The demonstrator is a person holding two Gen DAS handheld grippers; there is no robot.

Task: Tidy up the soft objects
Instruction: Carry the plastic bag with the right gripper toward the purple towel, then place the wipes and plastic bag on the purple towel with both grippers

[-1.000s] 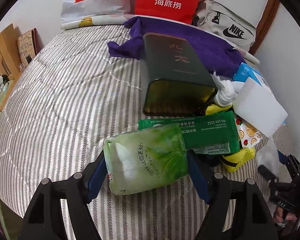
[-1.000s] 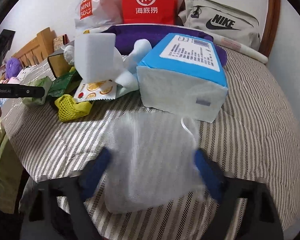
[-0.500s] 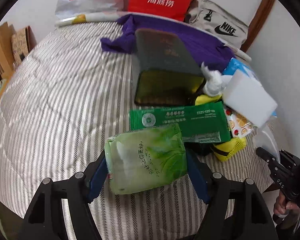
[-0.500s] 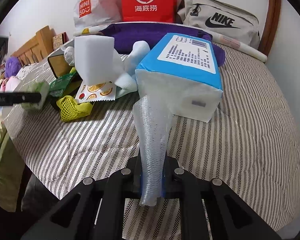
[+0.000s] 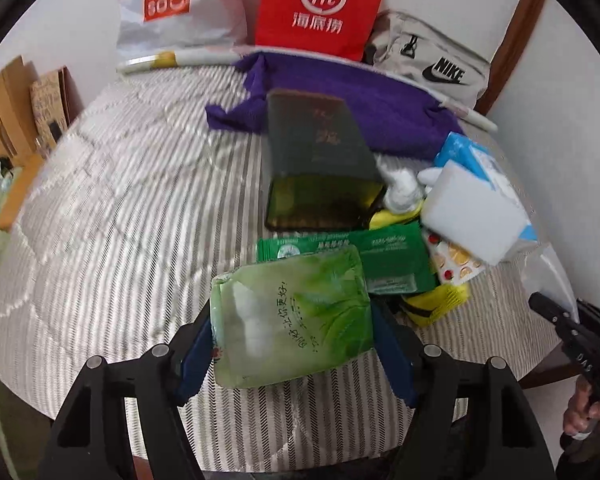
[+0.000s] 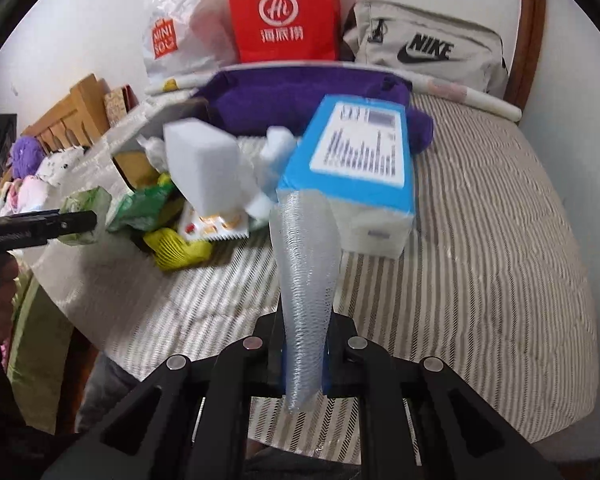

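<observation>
The right gripper [image 6: 303, 364] has just clamped its jaws on the foam net [image 6: 306, 268]; the left gripper [image 5: 292, 344] keeps its jaws clamped on the green pack [image 5: 292, 316], so both are ready for sorting.

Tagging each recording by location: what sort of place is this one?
Most likely a bedroom: items lie on a striped quilted bed, with a wooden headboard against the wall and shopping bags propped there.

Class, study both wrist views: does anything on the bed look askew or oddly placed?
Yes. The white foam block sits tilted on the heap of packets, not flat on the bed. The dark green tin lies tipped on its side, its open mouth facing the camera.
</observation>
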